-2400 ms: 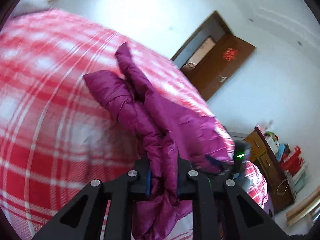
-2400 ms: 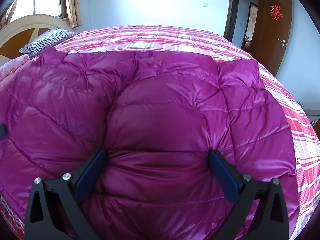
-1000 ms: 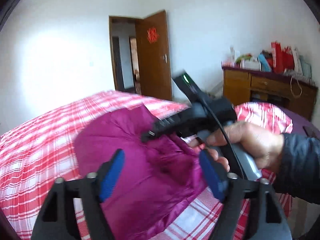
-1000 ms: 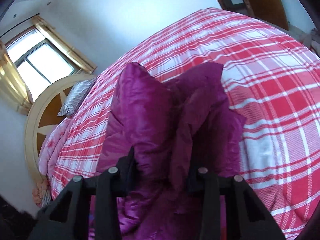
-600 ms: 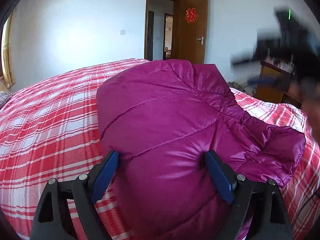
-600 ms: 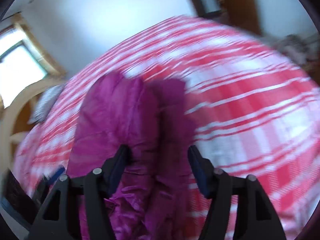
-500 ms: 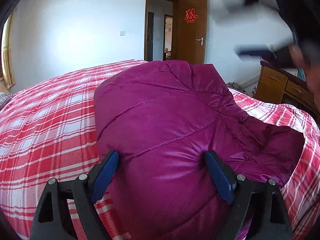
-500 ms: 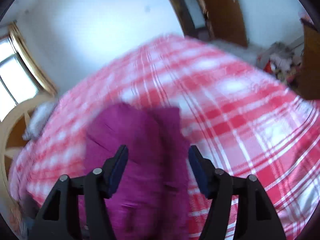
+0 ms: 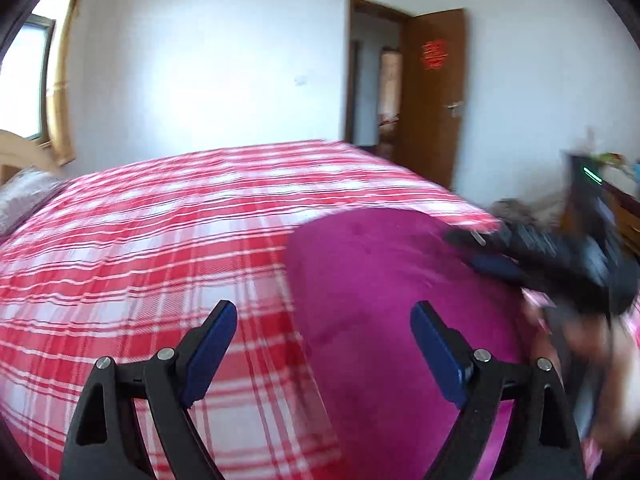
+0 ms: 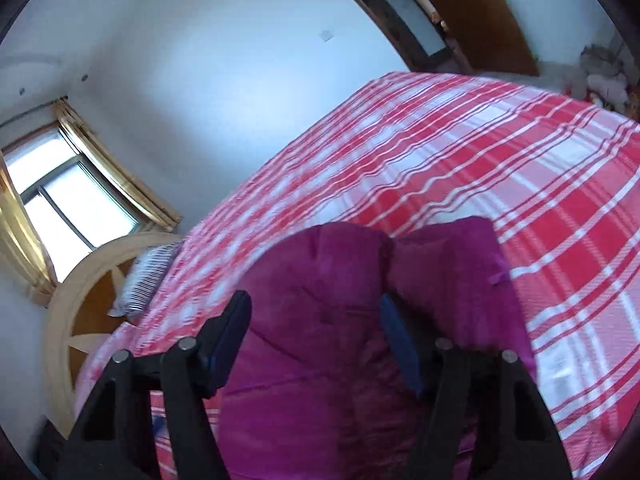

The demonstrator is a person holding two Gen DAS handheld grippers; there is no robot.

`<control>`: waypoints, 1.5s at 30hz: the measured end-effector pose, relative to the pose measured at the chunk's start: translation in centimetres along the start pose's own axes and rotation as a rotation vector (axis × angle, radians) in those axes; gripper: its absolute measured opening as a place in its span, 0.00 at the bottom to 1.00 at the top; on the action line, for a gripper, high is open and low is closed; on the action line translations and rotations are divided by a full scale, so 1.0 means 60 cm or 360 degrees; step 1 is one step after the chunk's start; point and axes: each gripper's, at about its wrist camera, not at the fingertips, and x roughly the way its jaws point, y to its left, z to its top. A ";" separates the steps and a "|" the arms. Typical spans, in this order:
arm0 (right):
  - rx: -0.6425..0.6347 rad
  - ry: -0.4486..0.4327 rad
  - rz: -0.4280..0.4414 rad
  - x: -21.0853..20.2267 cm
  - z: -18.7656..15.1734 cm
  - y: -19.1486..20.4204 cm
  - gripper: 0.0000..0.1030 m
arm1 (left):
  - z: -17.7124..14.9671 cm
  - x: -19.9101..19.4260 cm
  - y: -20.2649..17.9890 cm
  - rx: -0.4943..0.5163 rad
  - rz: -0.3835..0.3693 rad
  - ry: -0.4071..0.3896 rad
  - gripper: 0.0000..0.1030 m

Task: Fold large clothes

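**Letting go of the folded jacket without pulling it apart**

The magenta padded jacket [image 10: 340,344] lies bunched into a compact bundle on the bed [image 10: 500,168], at the near edge of the red-and-white checked cover. In the left wrist view it sits at about four o'clock; in the right wrist view it fills six o'clock, just under the camera.

The right gripper [image 10: 316,340] is opening its fingers. The left finger stands clear of the cloth, while the right finger [image 10: 396,340] sits low against a fold, and I cannot tell whether it touches. Nothing looks pinched. The left gripper [image 9: 320,352] has its fingers wide apart over the bed, with the jacket's edge showing under the right finger but not clamped. The right gripper also shows, blurred, at three o'clock in the left view, above the far side of the bundle.

My judgement is that this is the release after a fold. To do it well:

- Finish spreading the right fingers before drawing back, so the slippery shell is not dragged.
- Lift away upward, not sideways, as the puffy layers will likely spring open.
- Keep the left gripper ready to press the top layer flat.
- Check the loose flap at one o'clock in the right view; it seems to need tucking.
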 end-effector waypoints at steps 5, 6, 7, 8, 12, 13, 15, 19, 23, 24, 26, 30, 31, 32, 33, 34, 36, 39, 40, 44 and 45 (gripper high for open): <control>-0.0114 -0.0006 -0.0140 0.003 -0.007 -0.005 0.68 | 0.034 0.113 -0.031 0.0015 0.0236 0.0231 0.86; -0.0128 -0.0009 -0.0159 0.006 -0.008 -0.005 0.67 | 0.031 0.130 -0.035 0.0038 0.0282 0.0247 0.86; -0.0150 -0.0011 -0.0179 0.009 -0.012 -0.010 0.67 | 0.022 0.146 -0.038 0.0060 0.0296 0.0267 0.87; -0.0167 -0.0005 -0.0191 0.011 -0.015 -0.010 0.67 | 0.014 0.157 -0.040 0.0075 0.0302 0.0288 0.87; -0.0172 0.0033 -0.0198 0.022 -0.023 -0.024 0.67 | -0.021 0.166 -0.039 0.0082 0.0346 0.0226 0.92; -0.0167 0.0040 -0.0198 0.025 -0.024 -0.026 0.67 | -0.022 0.171 -0.038 0.0077 0.0343 0.0221 0.93; -0.0173 0.0058 -0.0213 0.033 -0.026 -0.029 0.68 | -0.024 0.174 -0.036 0.0068 0.0341 0.0224 0.93; -0.0175 0.0088 -0.0240 0.046 -0.033 -0.035 0.68 | -0.024 0.187 -0.032 0.0064 0.0322 0.0254 0.93; -0.0147 0.0106 -0.0240 0.051 -0.035 -0.045 0.68 | -0.026 0.197 -0.029 0.0035 0.0278 0.0302 0.93; -0.0139 0.0110 -0.0238 0.052 -0.035 -0.047 0.68 | -0.027 0.200 -0.027 0.0020 0.0265 0.0313 0.93; -0.0130 0.0125 -0.0244 0.056 -0.036 -0.049 0.68 | -0.029 0.200 -0.027 0.0009 0.0257 0.0321 0.93; -0.0138 0.0139 -0.0265 0.061 -0.039 -0.047 0.69 | -0.031 0.202 -0.031 0.0016 0.0263 0.0321 0.93; -0.0142 0.0144 -0.0270 0.062 -0.040 -0.046 0.69 | -0.031 0.202 -0.031 0.0016 0.0262 0.0322 0.93; -0.0145 0.0147 -0.0277 0.062 -0.040 -0.046 0.69 | -0.031 0.202 -0.030 0.0014 0.0259 0.0323 0.93; -0.0148 0.0152 -0.0284 0.064 -0.041 -0.046 0.69 | -0.032 0.203 -0.029 0.0011 0.0255 0.0325 0.93; -0.0152 0.0158 -0.0290 0.065 -0.041 -0.045 0.70 | -0.032 0.204 -0.029 0.0008 0.0252 0.0326 0.94; -0.0155 0.0159 -0.0293 0.066 -0.042 -0.045 0.70 | -0.033 0.204 -0.028 0.0006 0.0247 0.0328 0.94; -0.0147 0.0156 -0.0288 0.066 -0.044 -0.047 0.70 | -0.034 0.205 -0.028 0.0004 0.0244 0.0332 0.94; -0.0144 0.0158 -0.0288 0.067 -0.045 -0.048 0.70 | -0.034 0.206 -0.028 0.0003 0.0242 0.0334 0.94; -0.0153 0.0173 -0.0303 0.070 -0.047 -0.045 0.71 | -0.035 0.207 -0.028 -0.0007 0.0232 0.0343 0.94; -0.0157 0.0177 -0.0306 0.072 -0.047 -0.044 0.72 | -0.035 0.208 -0.028 -0.0009 0.0231 0.0344 0.94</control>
